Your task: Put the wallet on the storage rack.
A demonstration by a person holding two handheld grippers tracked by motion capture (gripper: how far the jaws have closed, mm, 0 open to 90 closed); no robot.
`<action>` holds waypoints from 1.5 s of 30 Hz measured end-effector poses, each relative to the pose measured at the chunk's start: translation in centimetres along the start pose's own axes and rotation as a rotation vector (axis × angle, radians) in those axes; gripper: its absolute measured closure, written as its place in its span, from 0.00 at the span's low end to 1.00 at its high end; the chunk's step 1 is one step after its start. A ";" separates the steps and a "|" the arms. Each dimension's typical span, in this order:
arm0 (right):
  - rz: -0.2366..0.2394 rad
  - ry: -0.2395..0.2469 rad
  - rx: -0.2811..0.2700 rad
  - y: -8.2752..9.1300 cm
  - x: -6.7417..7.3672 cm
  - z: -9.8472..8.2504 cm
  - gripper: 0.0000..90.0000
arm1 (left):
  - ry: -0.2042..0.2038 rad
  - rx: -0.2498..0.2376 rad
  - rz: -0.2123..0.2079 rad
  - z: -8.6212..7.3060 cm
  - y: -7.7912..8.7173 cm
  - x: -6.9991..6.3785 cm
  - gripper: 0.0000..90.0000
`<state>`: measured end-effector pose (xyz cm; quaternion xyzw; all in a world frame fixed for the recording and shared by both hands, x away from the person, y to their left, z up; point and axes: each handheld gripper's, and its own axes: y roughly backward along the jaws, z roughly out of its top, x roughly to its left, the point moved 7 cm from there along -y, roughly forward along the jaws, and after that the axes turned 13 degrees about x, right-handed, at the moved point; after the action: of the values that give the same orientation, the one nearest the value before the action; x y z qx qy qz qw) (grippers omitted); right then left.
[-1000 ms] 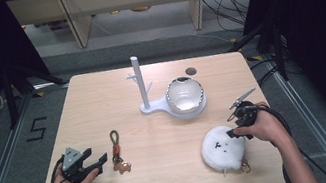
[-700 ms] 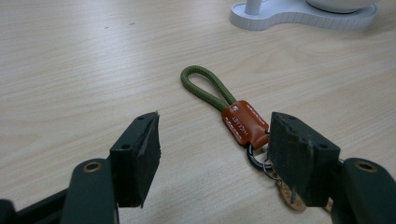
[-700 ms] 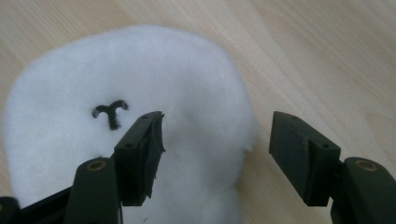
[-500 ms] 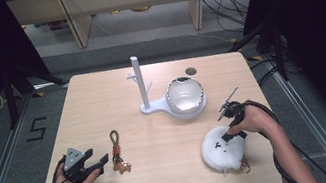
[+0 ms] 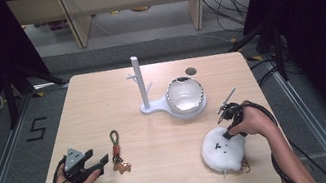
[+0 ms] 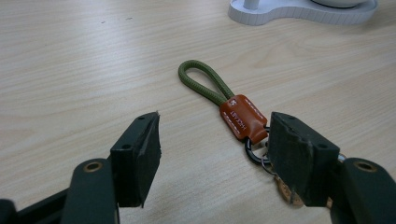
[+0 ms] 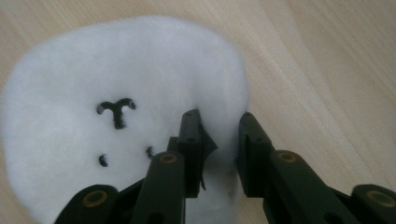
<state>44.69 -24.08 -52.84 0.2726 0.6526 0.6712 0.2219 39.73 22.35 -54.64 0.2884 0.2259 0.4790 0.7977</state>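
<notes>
From high up, the pale wooden worktop [image 5: 156, 123] shows whole. The right tongs [image 5: 229, 130] sit at the top edge of a fluffy white round plush toy [image 5: 222, 151] near the worktop's front right corner. The left tongs [image 5: 97, 165] rest low at the front left, just beside a key ring with a green cord loop and an orange leather tab [image 5: 117, 153]. Farther back stands a white plastic stand with a tall post [image 5: 141, 87], and a white bowl with a dark speckled rim [image 5: 183, 93] sits on its base.

The right gripper view comes in close. Here the right tongs [image 7: 219, 135] have just been closing, and they pinch a fold of the fluffy toy [image 7: 116, 93] between the two black pads. This view also shows small black stitched marks on the toy (like a little face), which are just tiny dots from high up.

The left gripper view shows the left tongs [image 6: 212, 140] spread wide, holding nothing. The key ring [image 6: 233, 112] lies flat on the worktop, its dark metal ring just beside one pad. Whether they touch I cannot tell. The green loop points away, toward the white stand [image 6: 299, 10] at the far edge.
</notes>
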 end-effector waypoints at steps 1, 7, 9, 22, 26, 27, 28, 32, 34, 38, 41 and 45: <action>-0.003 0.003 -0.013 0.1 0.1 -0.1 0.86 | -0.001 0.001 0.004 0.0 0.0 0.0 0.38; 0.008 -0.015 -0.145 1.8 1.3 -1.0 0.87 | 0.000 -0.002 0.004 -0.1 0.0 0.1 0.38; 0.001 -0.032 -0.180 2.4 1.6 -1.3 0.87 | 0.002 -0.002 0.002 -0.1 -0.1 0.0 0.38; -0.043 -0.106 -0.513 6.8 3.4 -2.4 0.88 | -0.014 -0.007 0.015 -0.3 -0.2 0.0 0.39; -0.040 -0.136 -0.571 7.5 3.4 -2.4 0.88 | -0.014 -0.018 0.023 -0.2 -0.1 0.0 0.39; -0.037 -0.136 -0.572 7.7 3.4 -2.5 0.88 | -0.017 -0.022 0.024 -0.2 -0.1 0.1 0.39; -0.037 -0.140 -0.581 7.8 3.4 -2.5 0.88 | -0.016 -0.027 0.026 -0.1 -0.1 0.1 0.39; -0.048 -0.167 -0.619 8.3 3.3 -2.4 0.88 | -0.008 -0.038 0.026 -0.1 -0.2 0.0 0.39; -0.036 -0.193 -0.635 8.6 3.4 -2.3 0.88 | -0.006 -0.044 0.025 -0.1 -0.2 -0.1 0.39; -0.037 -0.219 -0.690 9.5 3.4 -2.1 0.88 | -0.001 -0.056 0.031 0.0 -0.2 0.0 0.38; -0.035 -0.216 -0.705 9.9 3.5 -2.0 0.88 | -0.001 -0.062 0.036 0.0 -0.2 0.2 0.38; -0.047 -0.242 -0.754 10.8 3.5 -1.6 0.88 | 0.005 -0.065 0.040 -0.1 -0.2 0.4 0.38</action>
<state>41.63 -23.58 -41.76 0.2344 0.3353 0.8215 0.3971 39.95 22.65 -54.85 0.2657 0.2062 0.5026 0.7964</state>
